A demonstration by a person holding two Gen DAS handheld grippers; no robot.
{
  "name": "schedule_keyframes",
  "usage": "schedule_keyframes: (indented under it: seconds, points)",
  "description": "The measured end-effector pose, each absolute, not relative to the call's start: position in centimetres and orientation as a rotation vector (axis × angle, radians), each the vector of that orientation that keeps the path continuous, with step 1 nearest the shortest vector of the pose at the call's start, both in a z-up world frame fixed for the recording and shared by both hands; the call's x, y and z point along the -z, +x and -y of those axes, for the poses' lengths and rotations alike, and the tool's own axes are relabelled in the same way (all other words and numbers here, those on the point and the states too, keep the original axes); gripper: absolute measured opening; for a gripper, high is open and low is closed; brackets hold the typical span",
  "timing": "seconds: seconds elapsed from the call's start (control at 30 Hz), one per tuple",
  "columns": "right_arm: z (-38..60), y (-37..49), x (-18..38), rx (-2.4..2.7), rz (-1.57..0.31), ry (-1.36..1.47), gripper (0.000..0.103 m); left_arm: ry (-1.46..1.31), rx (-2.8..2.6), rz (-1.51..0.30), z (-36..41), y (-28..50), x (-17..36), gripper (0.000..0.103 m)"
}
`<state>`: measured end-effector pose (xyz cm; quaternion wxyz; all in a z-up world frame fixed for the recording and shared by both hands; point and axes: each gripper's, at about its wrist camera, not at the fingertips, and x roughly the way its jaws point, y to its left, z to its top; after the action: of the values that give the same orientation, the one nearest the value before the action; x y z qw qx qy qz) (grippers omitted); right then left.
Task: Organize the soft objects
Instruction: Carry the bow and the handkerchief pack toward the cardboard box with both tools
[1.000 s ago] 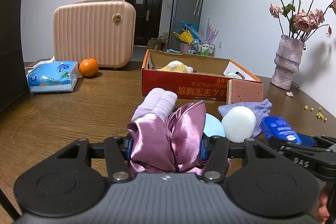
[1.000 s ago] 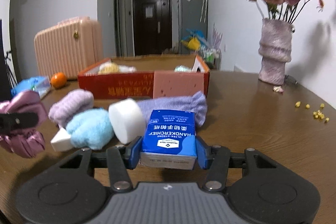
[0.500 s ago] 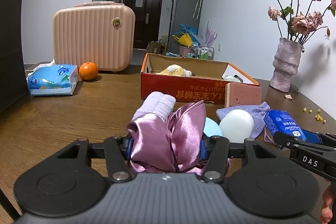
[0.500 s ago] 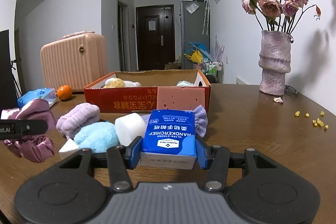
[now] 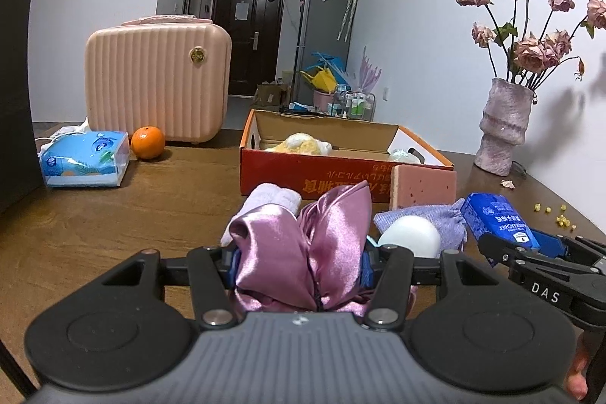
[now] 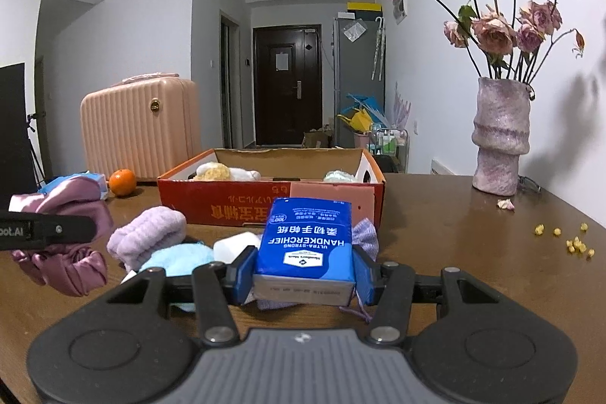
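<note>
Left hand-held gripper (image 5: pixel 299 260) clamped on a pink satin scrunchie (image 5: pixel 303 245), held above the worktop (image 5: pixel 113 214). Right hand-held gripper (image 6: pixel 303 271) clamped on a blue handkerchief tissue pack (image 6: pixel 306 241), also lifted. Below and ahead, loose on the worktop: lilac rolled towel (image 6: pixel 147 237), light blue fuzzy cloth (image 6: pixel 178 260), white sponge (image 6: pixel 235 245), purple knit cloth (image 6: pixel 365 237). Pink sponge block (image 5: pixel 422 182) leans on the red cardboard box (image 6: pixel 227 211), which holds a yellow plush item (image 6: pixel 212 171).
</note>
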<state>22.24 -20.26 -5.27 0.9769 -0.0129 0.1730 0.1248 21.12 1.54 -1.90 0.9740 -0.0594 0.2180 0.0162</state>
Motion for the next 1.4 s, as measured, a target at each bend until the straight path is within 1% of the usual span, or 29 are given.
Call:
schedule_keyframes:
  seconds: [0.53,1.4]
  points:
    - [19.4,24.6,3.4,-0.267,-0.29,-0.043,0.051,-0.119,-0.024,-0.381,-0.6,23.9,-0.9,0.054]
    - [19.2,32.5,1.1,-0.233,-0.235,0.019,0.051,-0.193,-0.061,-0.31,0.0,31.3,-3.9,0.054]
